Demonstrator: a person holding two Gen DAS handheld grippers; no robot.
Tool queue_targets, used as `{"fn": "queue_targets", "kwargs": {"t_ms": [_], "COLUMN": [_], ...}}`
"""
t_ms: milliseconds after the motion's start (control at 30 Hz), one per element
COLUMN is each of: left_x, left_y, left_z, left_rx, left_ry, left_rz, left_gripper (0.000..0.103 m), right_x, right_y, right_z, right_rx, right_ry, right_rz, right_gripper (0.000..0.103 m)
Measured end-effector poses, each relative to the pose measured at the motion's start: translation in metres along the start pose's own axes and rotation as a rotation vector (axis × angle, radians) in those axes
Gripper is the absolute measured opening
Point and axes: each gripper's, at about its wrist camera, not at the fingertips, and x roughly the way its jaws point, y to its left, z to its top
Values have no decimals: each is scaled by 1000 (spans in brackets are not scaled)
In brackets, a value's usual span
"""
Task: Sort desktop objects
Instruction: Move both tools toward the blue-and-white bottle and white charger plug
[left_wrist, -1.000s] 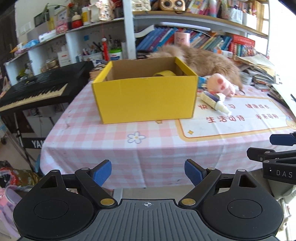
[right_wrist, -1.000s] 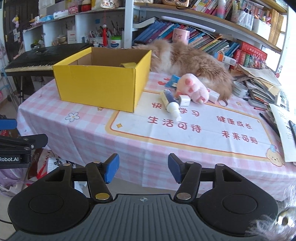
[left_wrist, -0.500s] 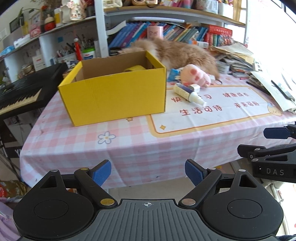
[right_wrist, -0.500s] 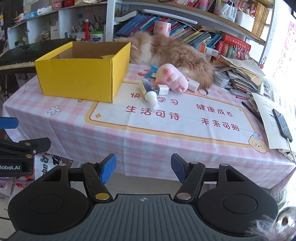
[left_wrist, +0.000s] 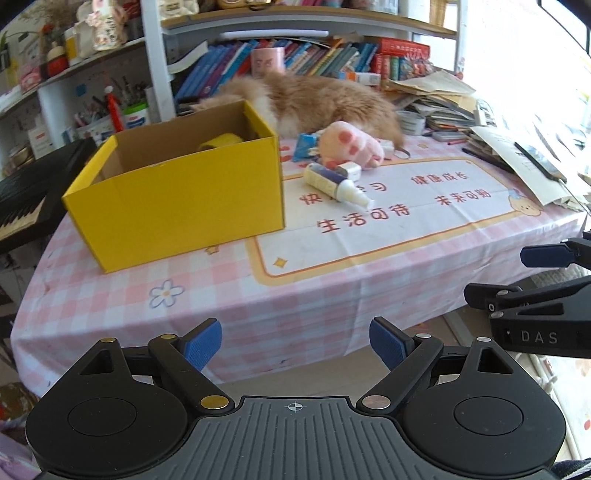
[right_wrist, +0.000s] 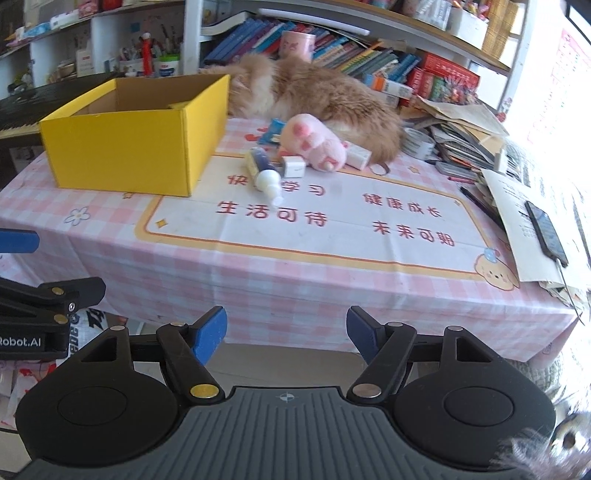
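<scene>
Both your left gripper (left_wrist: 295, 341) and right gripper (right_wrist: 286, 334) hang spread and empty, short of the table. The yellow box (left_wrist: 177, 192), left of centre, sits open-topped beside the bottle (right_wrist: 263, 176), likely to receive it.

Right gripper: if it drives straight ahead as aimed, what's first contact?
Likely the draped front of the pink checked tablecloth at the table edge. The right gripper is open, empty and short of the table, aimed at the hanging cloth below the tabletop, not the glue bottle. Depth is uncertain.

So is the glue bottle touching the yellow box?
Apart. The right wrist view shows the glue bottle lying on the mat with a strip of tablecloth between it and the yellow box; the left wrist view shows the same gap.
</scene>
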Motion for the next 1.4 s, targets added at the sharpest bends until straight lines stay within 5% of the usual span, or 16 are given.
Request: {"fn": "queue_targets", "kwargs": {"t_ms": [1400], "left_x": [71], "left_y": [-55], "left_z": [71], "left_rx": [114], "left_ry": [22], "left_rz": [-89], "left_gripper": [90], "right_x": [59], "right_y": [-82], "right_z": [34], "right_rx": [106], "right_ry": [30], "right_rz": [-62], "right_gripper": [70]}}
